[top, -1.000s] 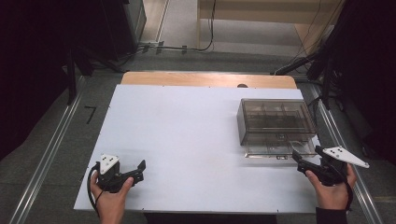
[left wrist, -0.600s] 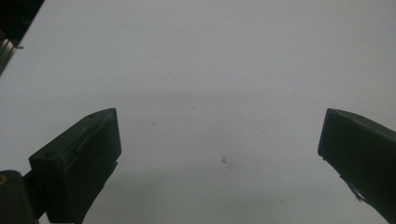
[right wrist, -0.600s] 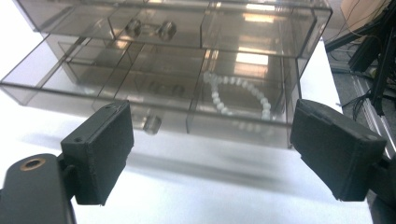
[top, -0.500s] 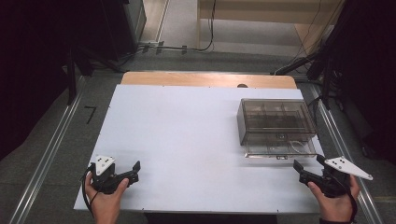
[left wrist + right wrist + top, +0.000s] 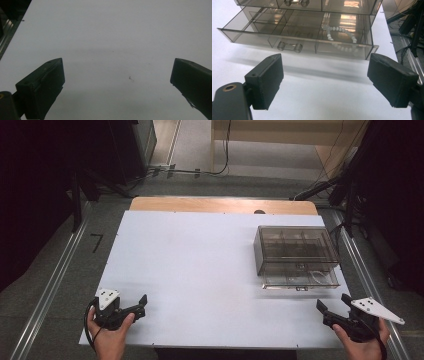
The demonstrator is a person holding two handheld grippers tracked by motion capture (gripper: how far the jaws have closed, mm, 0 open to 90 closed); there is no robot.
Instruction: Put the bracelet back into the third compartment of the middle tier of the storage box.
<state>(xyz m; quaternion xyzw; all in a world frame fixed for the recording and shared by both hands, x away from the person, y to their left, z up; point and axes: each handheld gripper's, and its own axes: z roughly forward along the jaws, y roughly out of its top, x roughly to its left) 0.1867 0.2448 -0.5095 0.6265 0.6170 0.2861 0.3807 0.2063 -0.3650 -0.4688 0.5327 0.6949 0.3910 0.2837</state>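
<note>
High view: right gripper (image 5: 334, 313), jaws apart, had withdrawn from the open drawer (image 5: 300, 277); bead string (image 5: 340, 33) sat inside, placement likely finished.

Clear smoky drawer box (image 5: 295, 252), bottom drawer (image 5: 294, 37) pulled open, beads (image 5: 339, 32) inside

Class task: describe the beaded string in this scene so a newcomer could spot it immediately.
Start at the white table, then find the smoky clear drawer box on its right side. Its bottom drawer is pulled open; the beaded string lies in the right-hand compartment, pale and curved, while neighbouring compartments look bare.
</note>
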